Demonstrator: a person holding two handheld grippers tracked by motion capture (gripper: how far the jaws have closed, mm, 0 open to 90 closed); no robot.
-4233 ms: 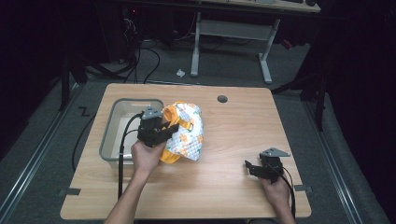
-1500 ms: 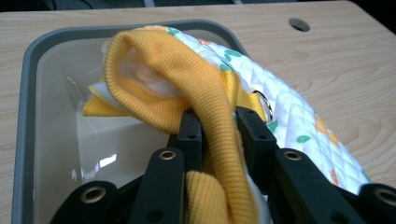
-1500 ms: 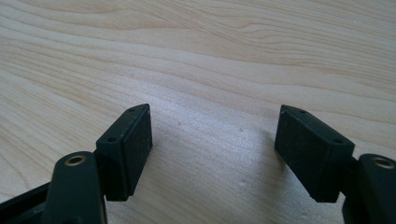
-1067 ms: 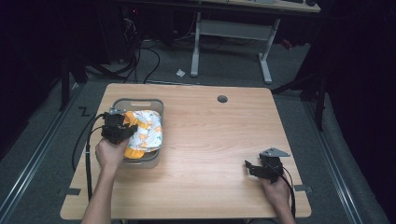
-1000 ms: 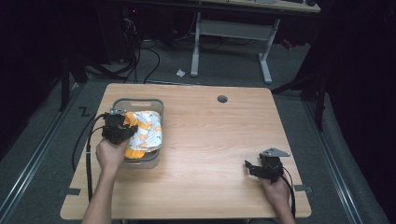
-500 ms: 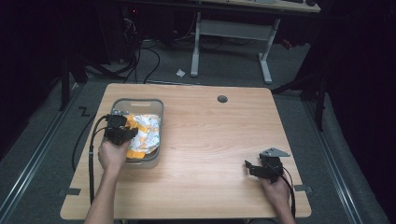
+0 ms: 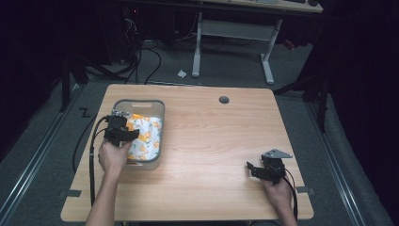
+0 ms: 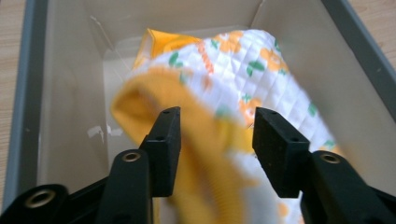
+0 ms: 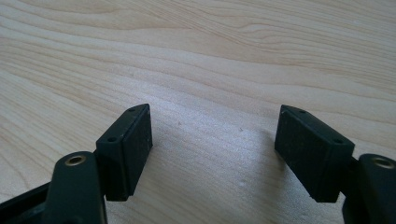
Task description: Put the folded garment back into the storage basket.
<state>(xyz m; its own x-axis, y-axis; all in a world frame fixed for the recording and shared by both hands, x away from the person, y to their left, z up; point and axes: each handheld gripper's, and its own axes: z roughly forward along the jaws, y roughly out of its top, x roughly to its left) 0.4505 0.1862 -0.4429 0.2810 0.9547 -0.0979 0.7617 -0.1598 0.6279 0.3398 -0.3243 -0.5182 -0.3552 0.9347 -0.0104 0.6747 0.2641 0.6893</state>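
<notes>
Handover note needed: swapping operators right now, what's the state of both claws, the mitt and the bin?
Left claw: over the grey bin, jaws have just been opening; the orange cuff of the oven mitt sits between them, looks let go.
Right claw: open, nothing between the jaws, resting low over bare table near the front right corner.
Oven mitt: inside the bin, bunched along its right side.
Done: mitt is in the bin.
Left: probably just lift the left claw clear of the cuff and check that the mitt stays put.
</notes>
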